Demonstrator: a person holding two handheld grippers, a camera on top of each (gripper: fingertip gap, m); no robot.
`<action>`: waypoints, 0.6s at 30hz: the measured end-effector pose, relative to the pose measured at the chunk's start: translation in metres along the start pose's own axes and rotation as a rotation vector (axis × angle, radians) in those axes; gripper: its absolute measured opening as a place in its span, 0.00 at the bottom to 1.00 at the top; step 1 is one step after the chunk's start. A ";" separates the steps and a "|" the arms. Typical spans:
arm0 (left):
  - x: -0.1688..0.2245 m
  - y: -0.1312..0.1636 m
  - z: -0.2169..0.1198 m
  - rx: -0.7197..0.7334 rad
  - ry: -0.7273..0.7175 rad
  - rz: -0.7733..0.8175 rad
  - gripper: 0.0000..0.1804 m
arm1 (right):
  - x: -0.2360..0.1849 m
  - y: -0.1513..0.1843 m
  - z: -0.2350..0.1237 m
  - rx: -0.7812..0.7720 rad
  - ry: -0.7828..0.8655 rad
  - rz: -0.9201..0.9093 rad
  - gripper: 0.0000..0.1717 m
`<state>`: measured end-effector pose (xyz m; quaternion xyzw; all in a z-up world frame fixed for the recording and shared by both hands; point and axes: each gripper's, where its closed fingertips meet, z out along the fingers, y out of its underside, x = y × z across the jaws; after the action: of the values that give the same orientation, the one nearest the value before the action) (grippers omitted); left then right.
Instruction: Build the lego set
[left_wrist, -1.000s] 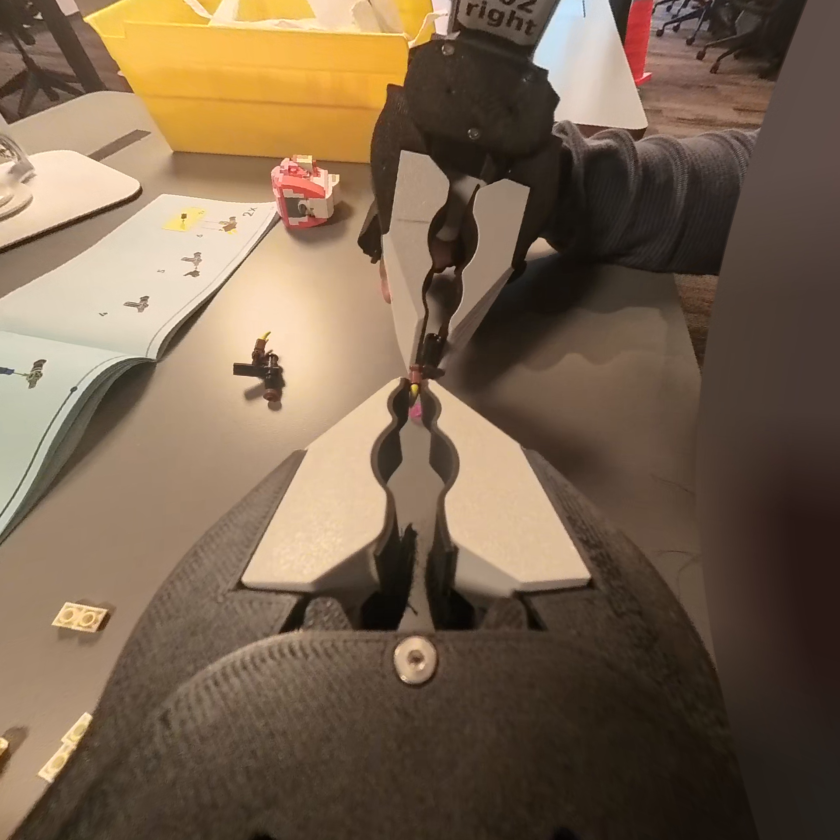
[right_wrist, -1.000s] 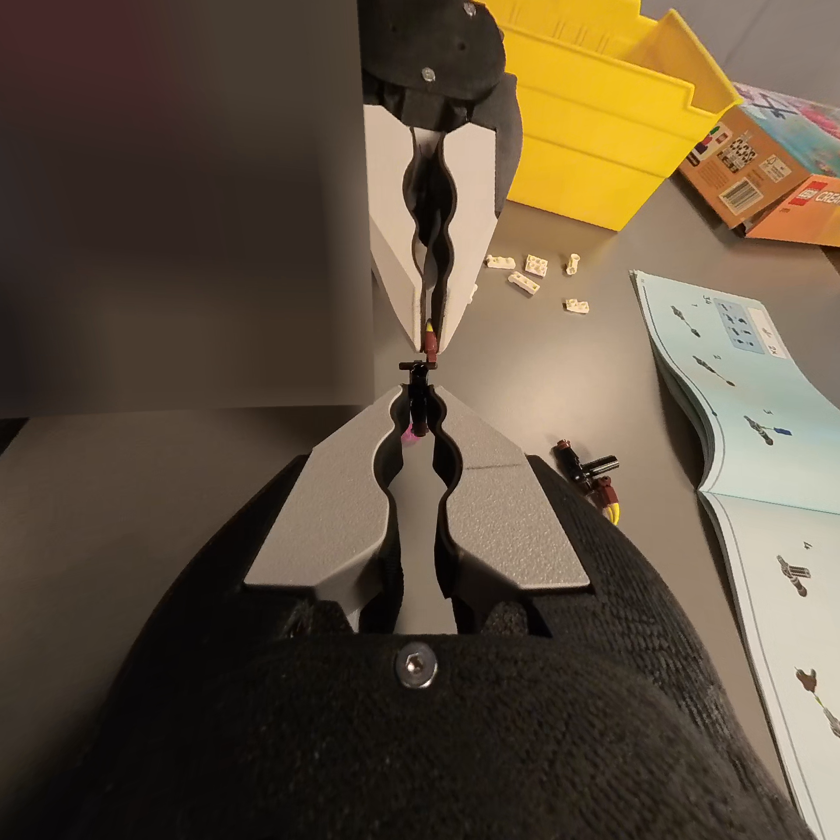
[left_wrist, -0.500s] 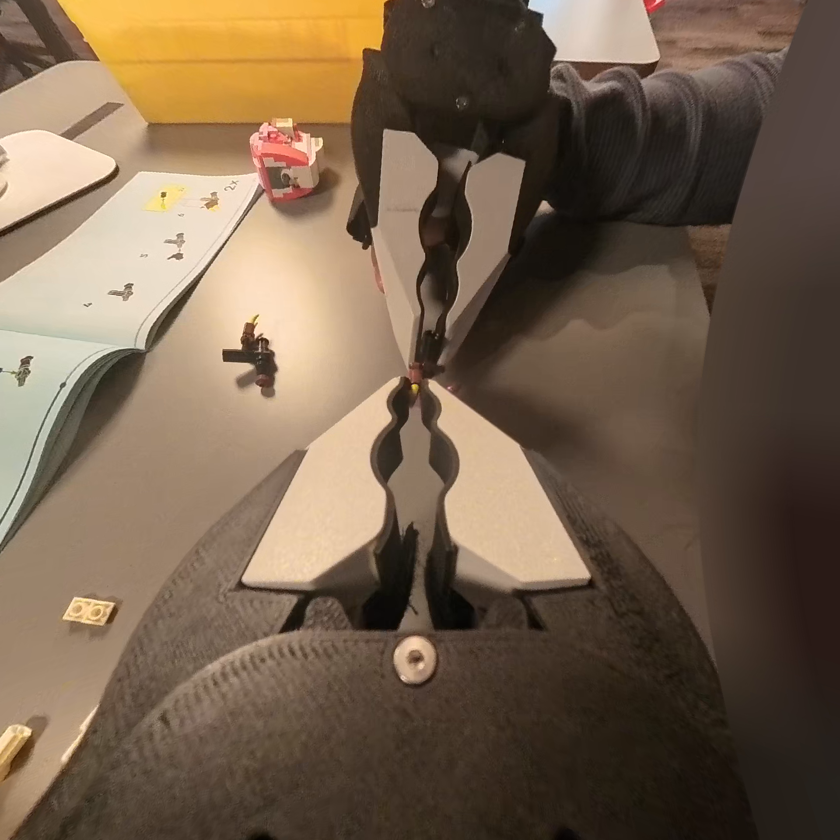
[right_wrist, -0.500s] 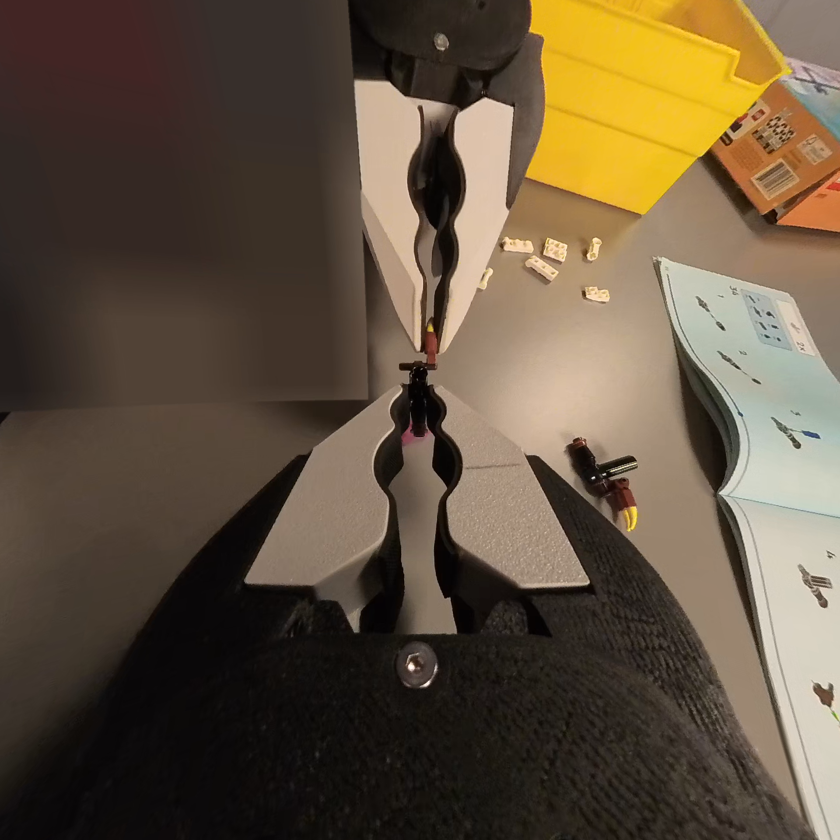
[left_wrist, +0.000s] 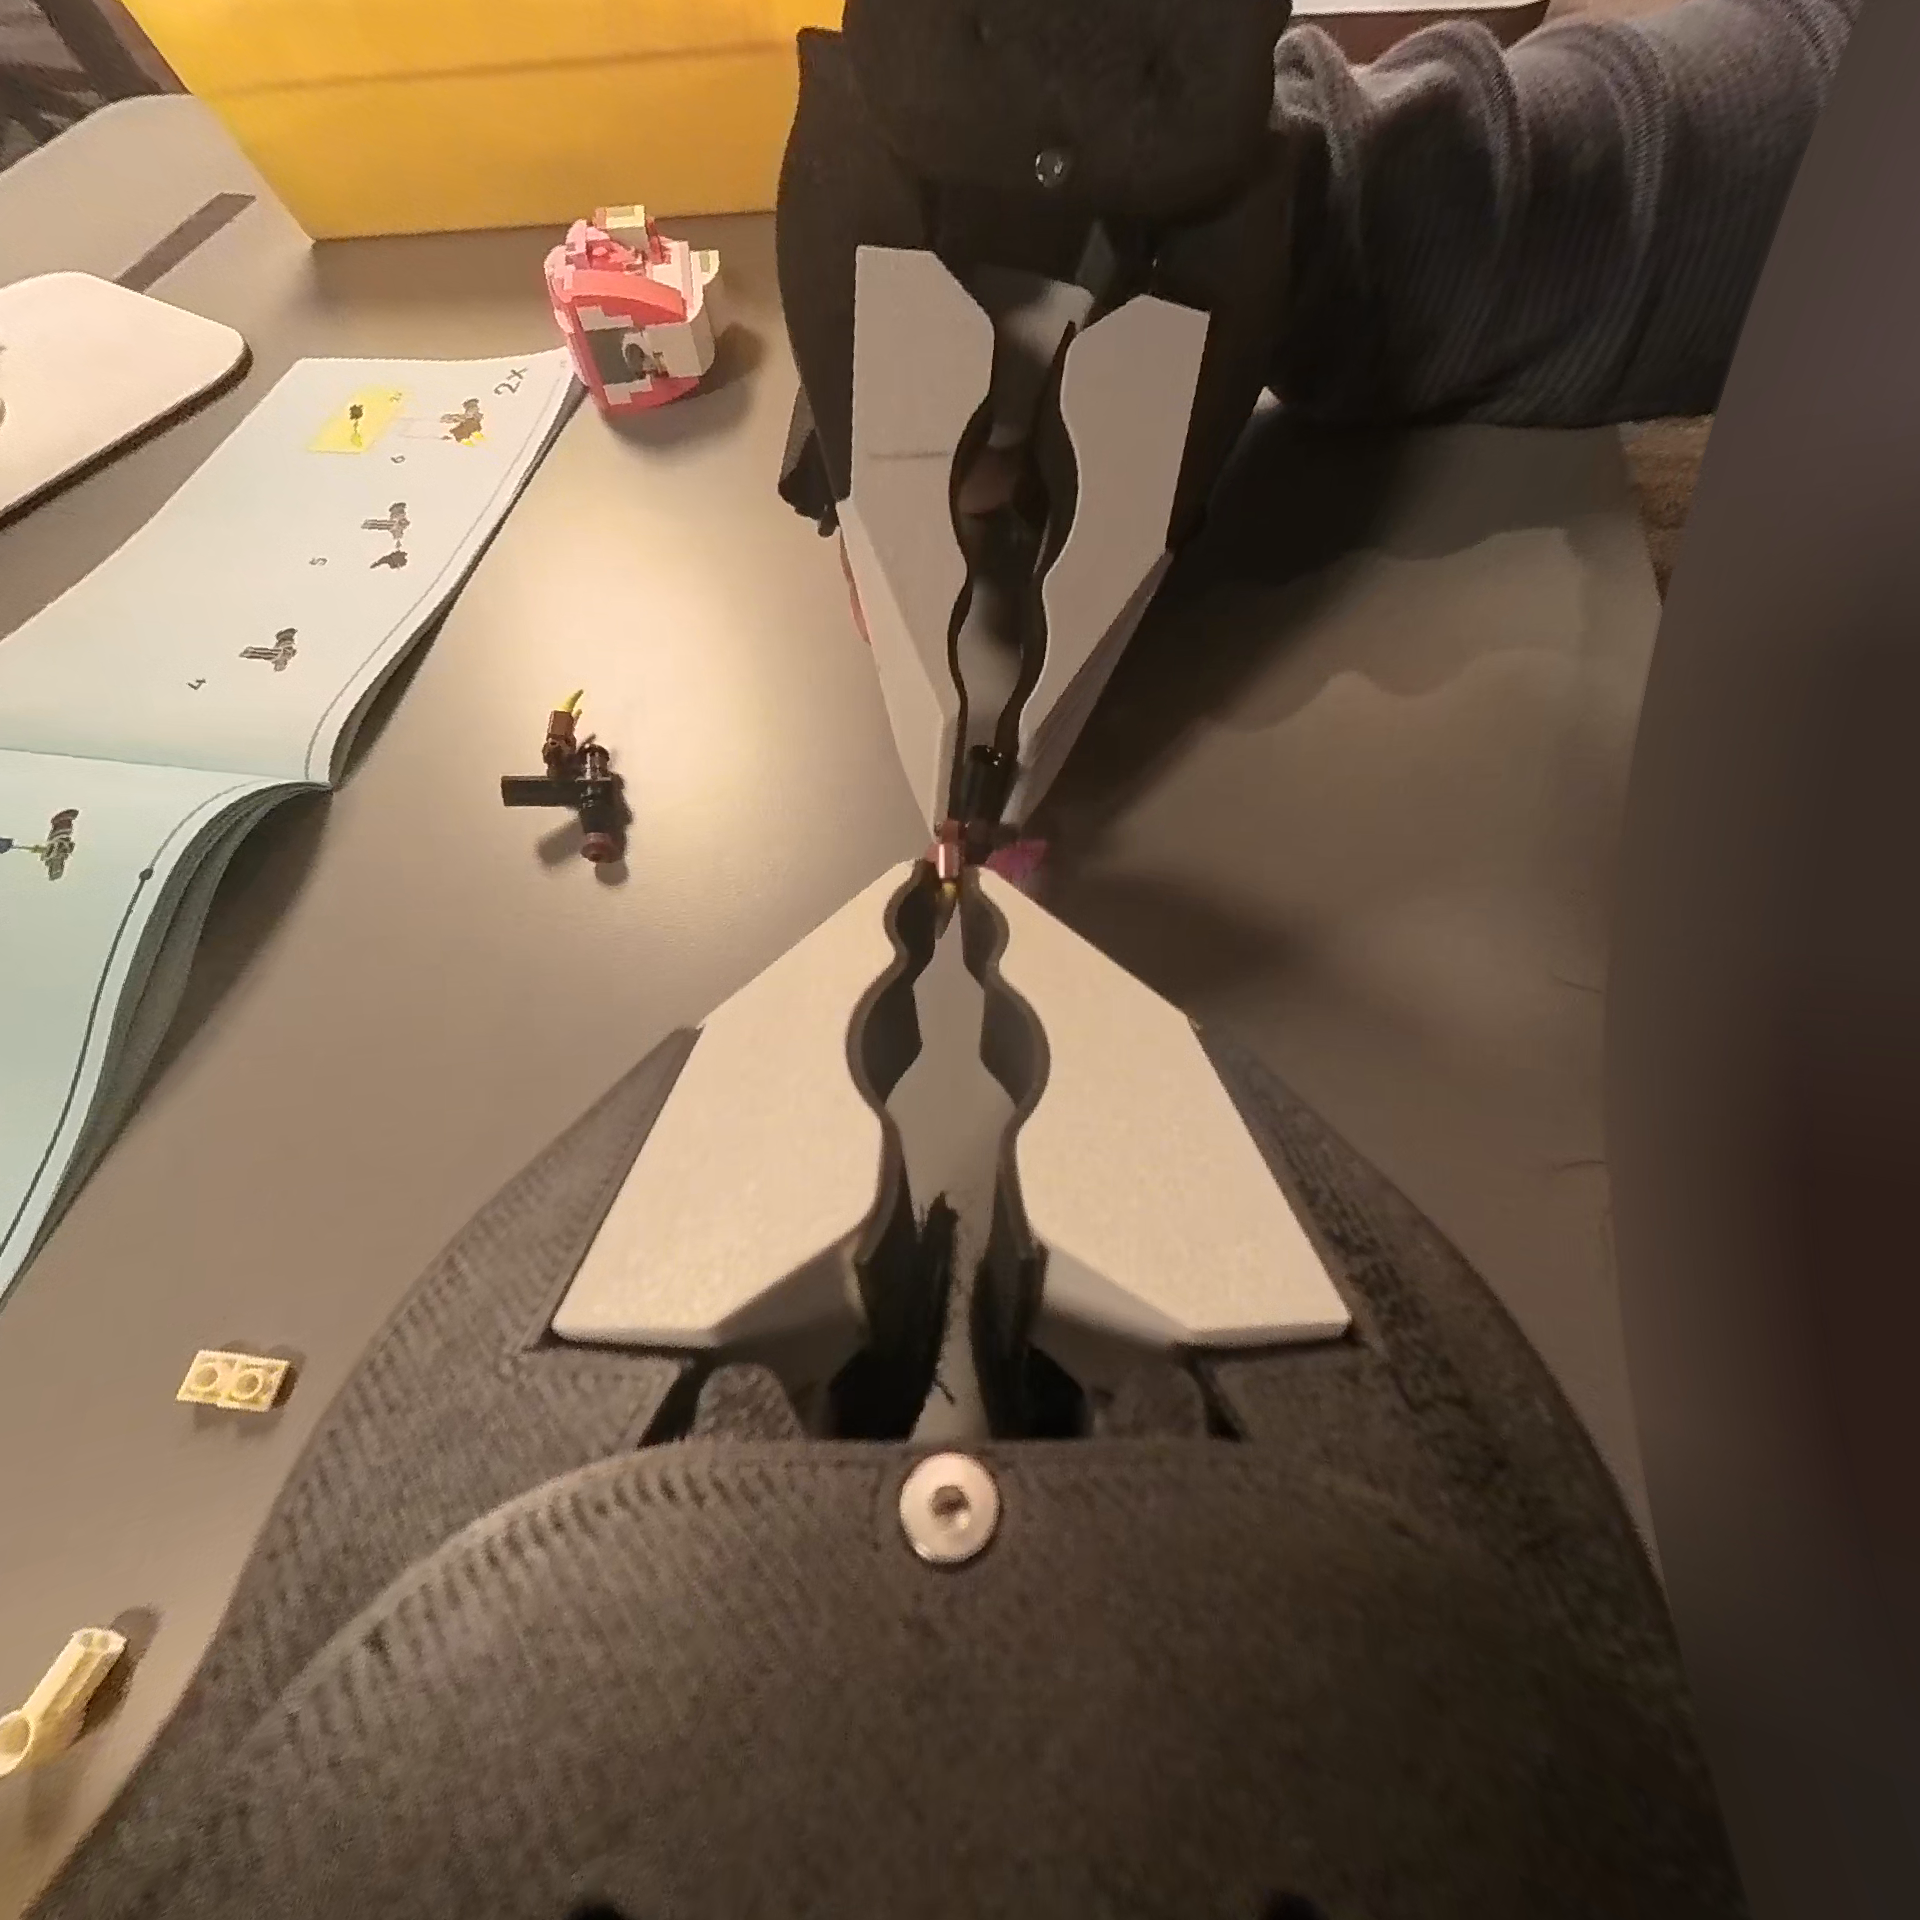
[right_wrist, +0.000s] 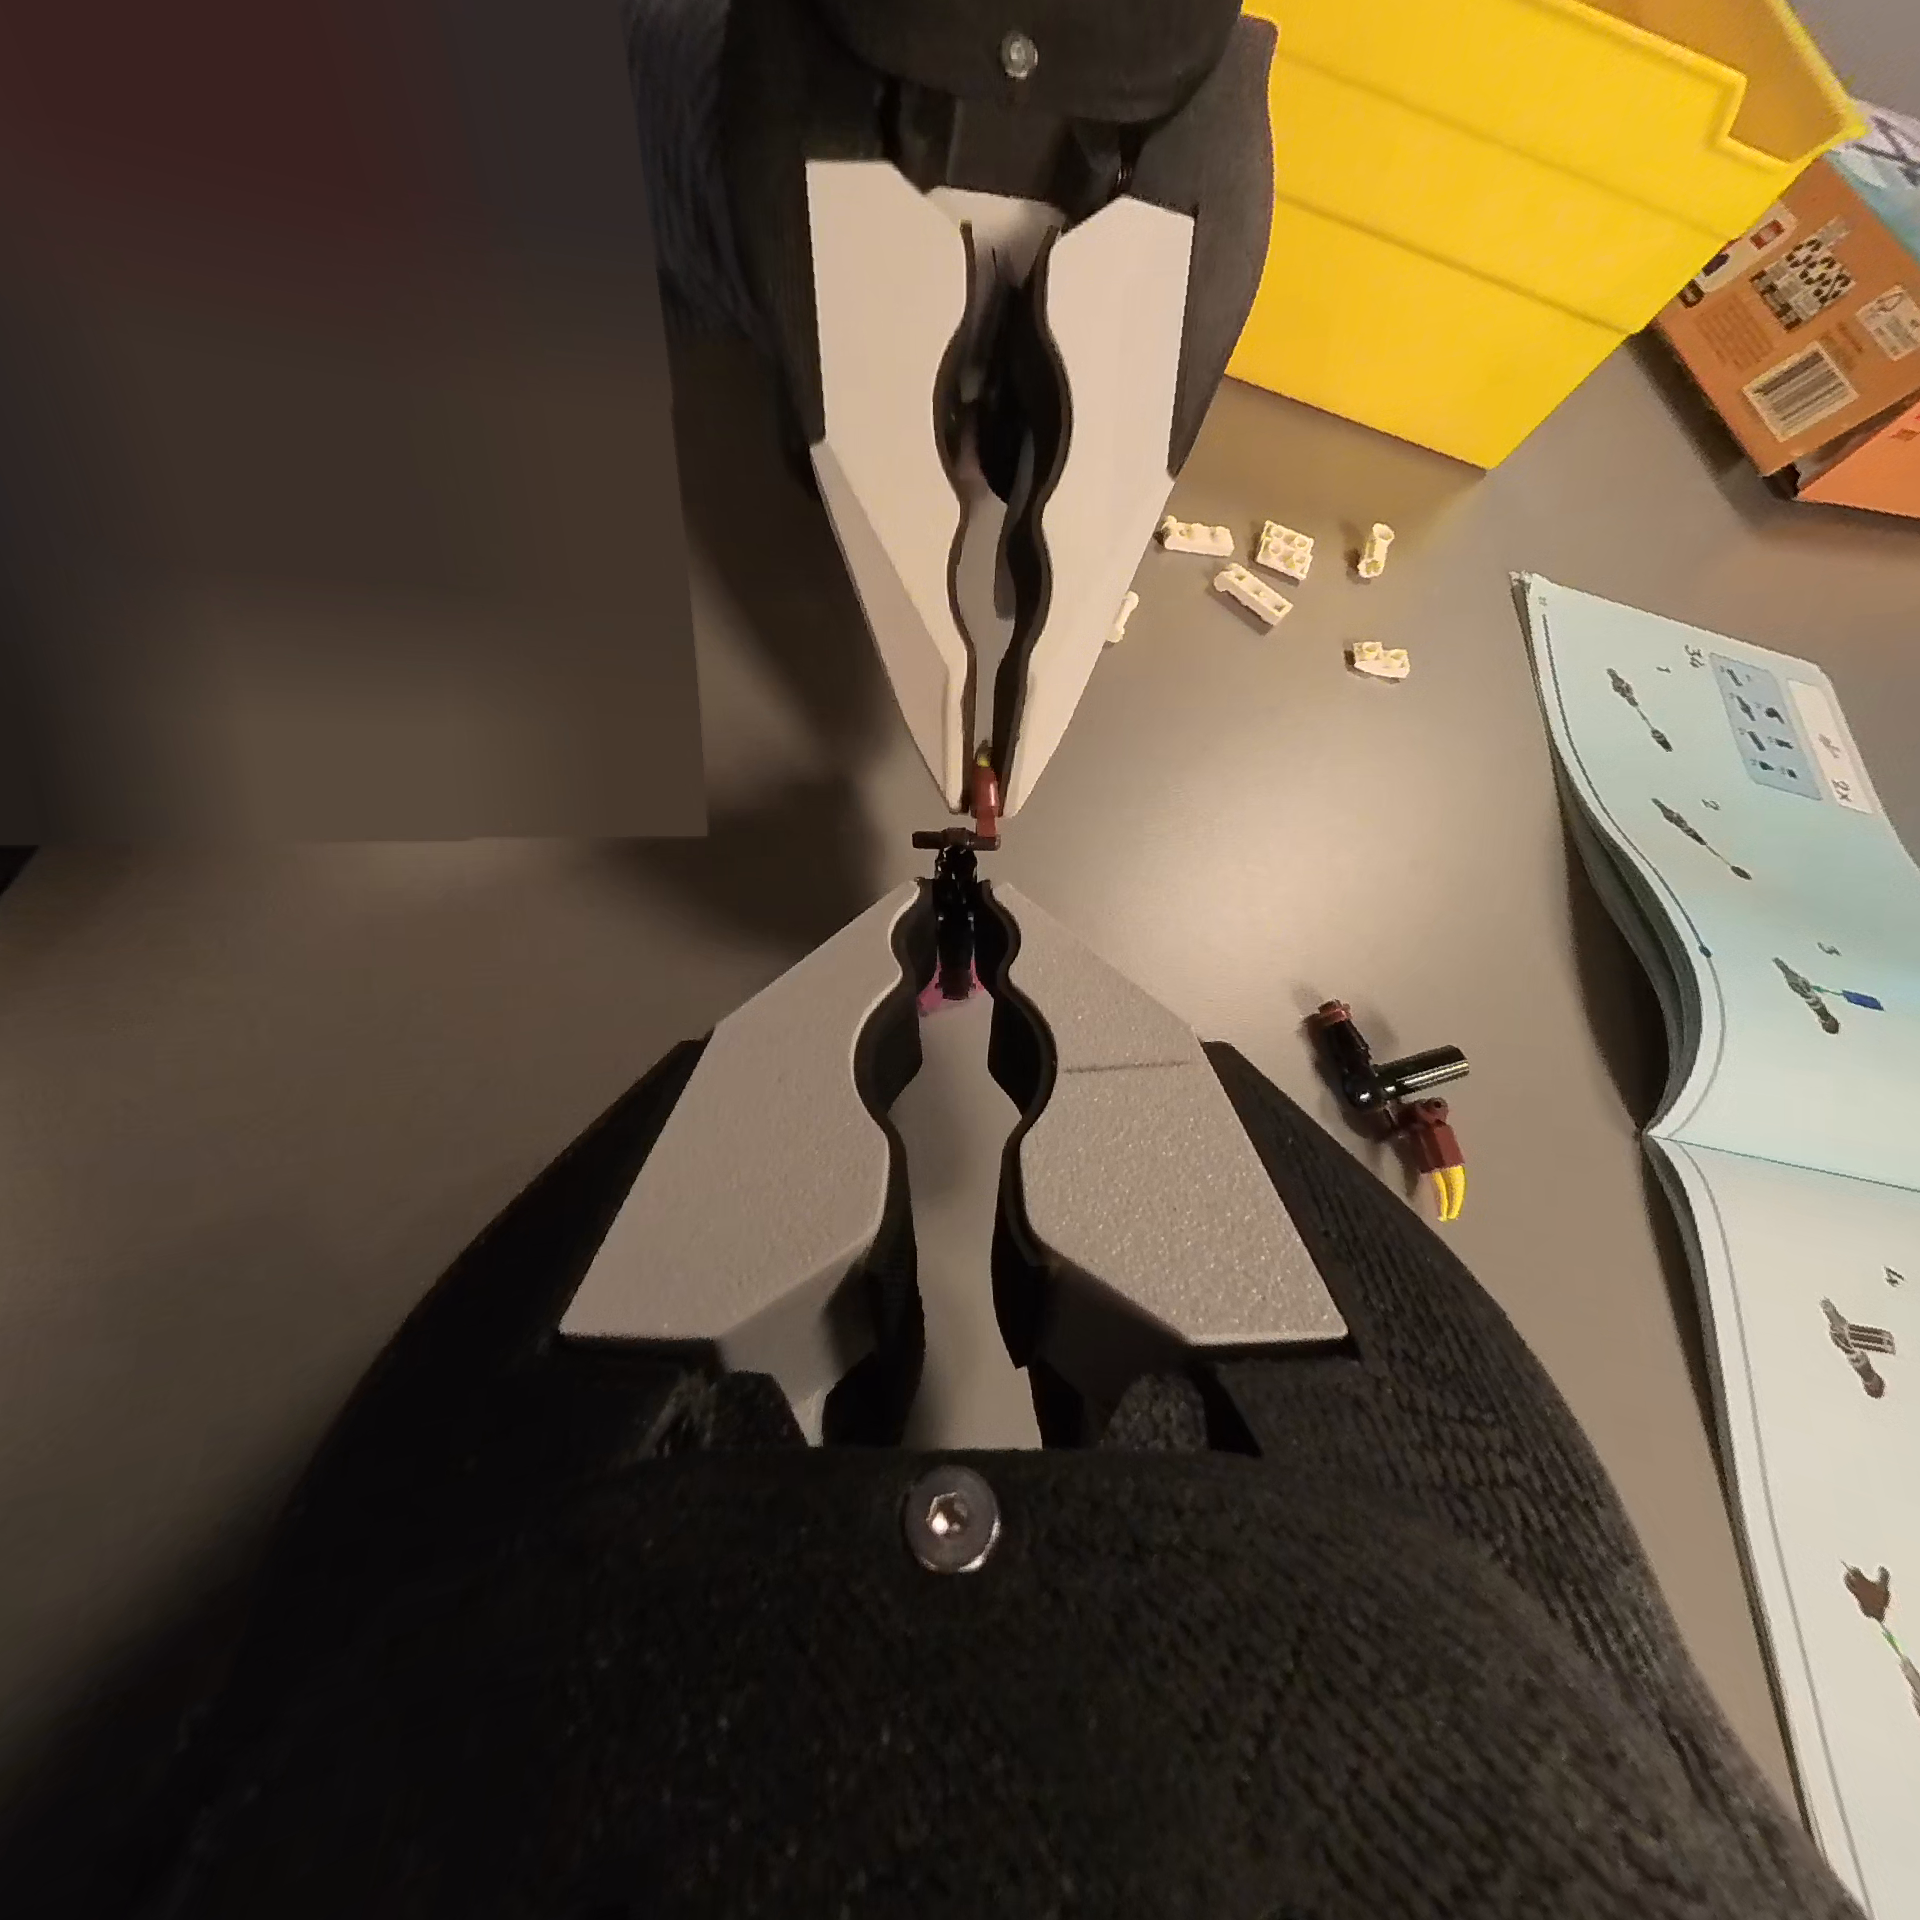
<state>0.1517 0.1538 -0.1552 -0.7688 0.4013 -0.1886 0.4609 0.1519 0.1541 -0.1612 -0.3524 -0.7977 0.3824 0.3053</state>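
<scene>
Fingers of both grippers are clamped, tip to tip at frame centre: left gripper (left_wrist: 943, 902) pinches a reddish-brown piece (left_wrist: 943, 860) (yellow-tipped), right gripper (right_wrist: 956, 914) a black piece (right_wrist: 954, 925), apparently aligned for joining.

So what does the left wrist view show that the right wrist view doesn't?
Only the left wrist view: a pink and white brick model, a grey sleeve and a white pad.
Only the right wrist view: an orange box and scattered white bricks.
Both: the two grippers tip to tip, the left gripper shut on a brown piece, the right gripper shut on a black piece, plus the yellow bin and booklet.
</scene>
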 end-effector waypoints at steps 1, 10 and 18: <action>0.000 0.000 0.000 -0.001 -0.001 0.002 0.02 | 0.000 -0.001 0.000 0.003 0.000 0.000 0.02; -0.007 0.007 0.003 -0.055 -0.072 0.056 0.02 | 0.007 0.005 0.004 -0.091 0.096 -0.111 0.03; -0.029 0.017 0.006 -0.154 -0.295 0.201 0.02 | 0.029 0.013 0.008 -0.323 0.350 -0.412 0.03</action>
<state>0.1307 0.1758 -0.1711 -0.7771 0.4173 0.0040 0.4712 0.1335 0.1800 -0.1700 -0.2876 -0.8382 0.1144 0.4491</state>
